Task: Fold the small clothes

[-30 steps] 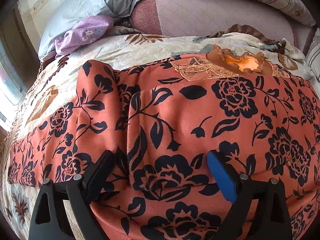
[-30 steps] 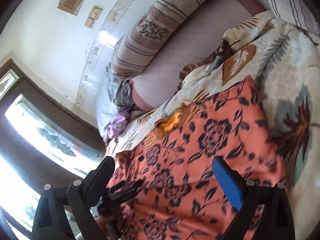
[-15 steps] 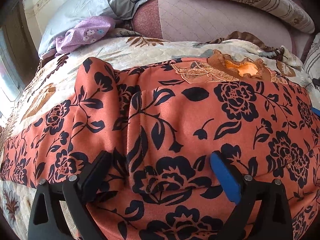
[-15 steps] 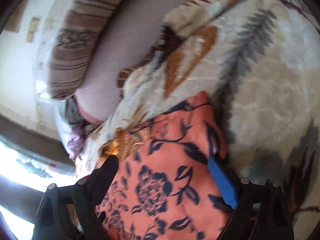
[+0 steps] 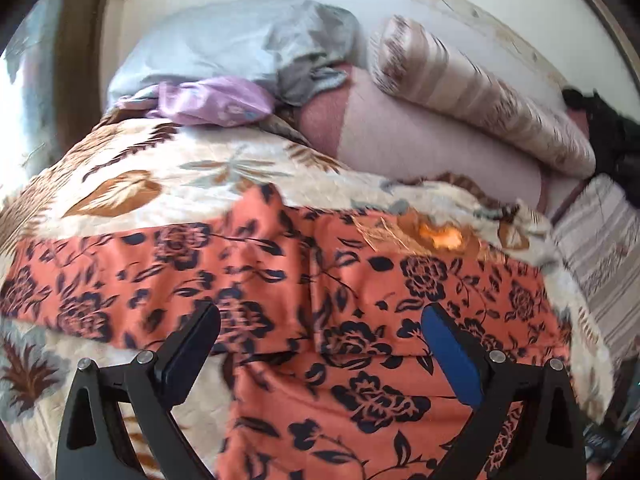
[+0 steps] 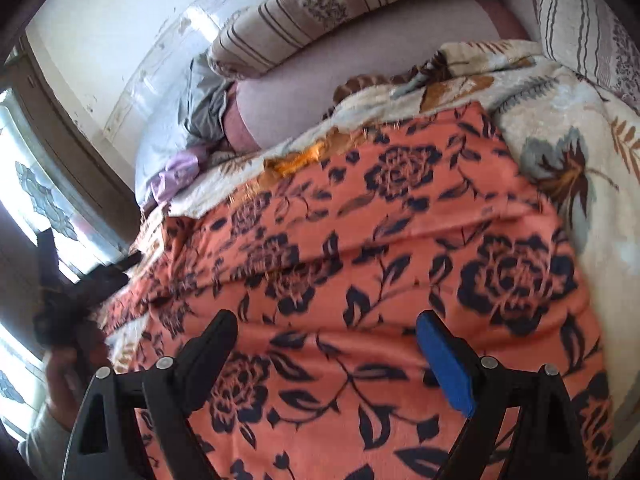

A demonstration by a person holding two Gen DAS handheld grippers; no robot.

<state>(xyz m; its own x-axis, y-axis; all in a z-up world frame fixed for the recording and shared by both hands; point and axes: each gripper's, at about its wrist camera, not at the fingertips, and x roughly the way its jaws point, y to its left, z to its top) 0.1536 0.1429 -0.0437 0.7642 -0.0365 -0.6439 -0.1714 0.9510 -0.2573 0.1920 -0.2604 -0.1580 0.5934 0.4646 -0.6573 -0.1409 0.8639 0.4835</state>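
Jaws of the left gripper [image 5: 320,332] stand wide apart with nothing pinched, hovering over the orange flowered garment [image 5: 360,300]; a second ago they sat low against the cloth, and now the view has pulled up and back so that the garment's sleeve [image 5: 100,264] shows stretched toward nine o'clock. The right gripper [image 6: 324,332] is likewise spread wide and empty above the same garment; half a second ago it looked at the garment's corner and the blanket beyond, and now it faces the body of the cloth. The garment's collar [image 5: 440,236] lies at twelve to one o'clock.

The garment lies spread on a cream leaf-patterned blanket [image 5: 140,168]. Beyond it, at twelve o'clock, sit a pinkish mattress [image 5: 420,136], a striped bolster [image 5: 480,96], a grey pillow [image 5: 224,44] and a crumpled lilac cloth [image 5: 212,100]. A striped cushion [image 5: 600,248] lies at three o'clock. A window [image 6: 40,200] shows at nine o'clock in the right view, with a hand [image 6: 68,376] below it.

Bare blanket lies open at seven o'clock of the left jaws and at two o'clock of the right.
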